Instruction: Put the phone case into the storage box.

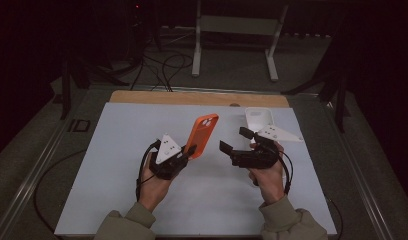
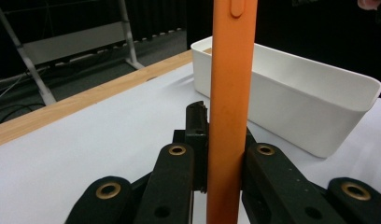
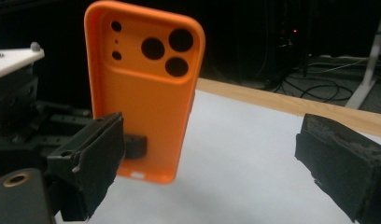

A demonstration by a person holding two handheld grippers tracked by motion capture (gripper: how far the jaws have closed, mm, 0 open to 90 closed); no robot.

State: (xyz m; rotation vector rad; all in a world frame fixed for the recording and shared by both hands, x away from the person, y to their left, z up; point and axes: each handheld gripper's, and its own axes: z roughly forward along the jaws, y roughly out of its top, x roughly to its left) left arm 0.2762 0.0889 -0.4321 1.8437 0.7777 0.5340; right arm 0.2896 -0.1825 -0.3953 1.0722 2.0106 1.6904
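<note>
Orange soft-plastic phone case, one of it, stands upright and clear of the table, clamped near its lower end between my left gripper's two black jaws. In the left gripper view I see the case edge-on, a narrow orange strip rising between the two jaws with a raised side button near its top. In the right gripper view its open inner side faces me, and I count three large round camera holes and three small ones in its upper part.

My right gripper holds nothing: its two padded jaws stand wide apart, with the case seen past the left-hand one in the right gripper view, and no pad touches it. The right gripper sits just beside the case, to its right in the high view.

Further out, one white rectangular plastic bin sits on the white table sheet behind my right gripper. The bin is open-topped. One strip of bare wooden table edge runs along the far side of the sheet.
</note>
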